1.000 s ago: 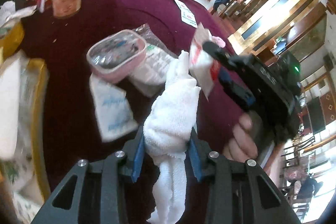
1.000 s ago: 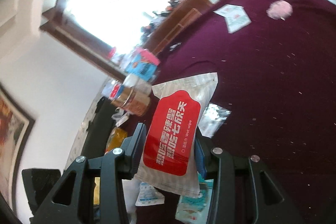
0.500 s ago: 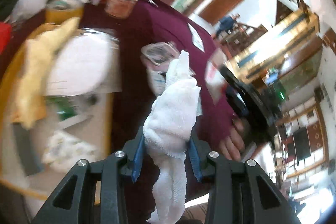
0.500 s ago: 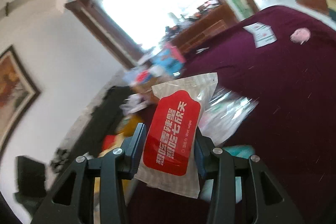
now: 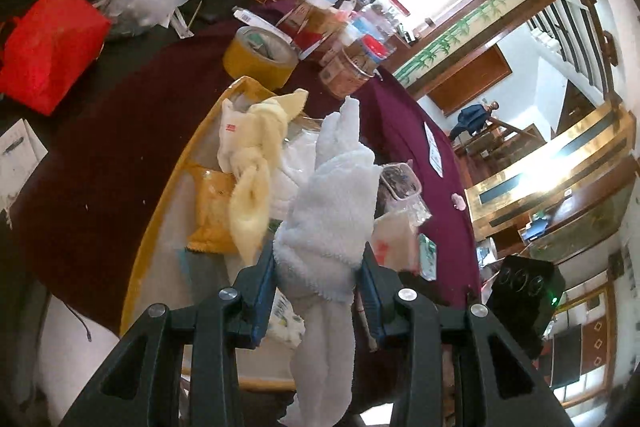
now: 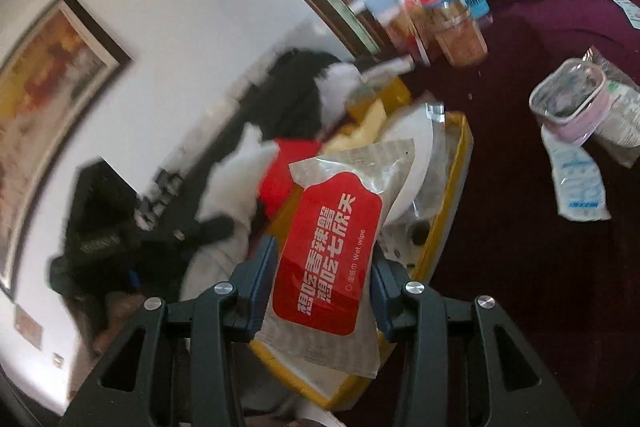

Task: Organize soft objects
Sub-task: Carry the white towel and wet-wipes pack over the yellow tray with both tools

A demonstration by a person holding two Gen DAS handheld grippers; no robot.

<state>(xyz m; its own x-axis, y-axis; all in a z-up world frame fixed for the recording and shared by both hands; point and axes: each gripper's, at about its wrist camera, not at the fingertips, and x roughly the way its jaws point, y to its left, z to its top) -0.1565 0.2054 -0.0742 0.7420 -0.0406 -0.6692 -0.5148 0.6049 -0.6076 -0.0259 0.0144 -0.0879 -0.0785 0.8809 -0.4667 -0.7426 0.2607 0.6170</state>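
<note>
Left gripper (image 5: 318, 273) is clamped on a white towel (image 5: 328, 211), held above the yellow tray (image 5: 160, 211): soft, light, limp, best pinched mid-bundle. Right gripper (image 6: 322, 275) is clamped on a wet-wipe packet (image 6: 326, 255), near the tray's right rim: slick film, judged pliable

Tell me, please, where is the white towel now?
In the left wrist view the white towel is clamped between the left gripper fingers, held up in front of the yellow tray, right of the yellow cloth.
</note>
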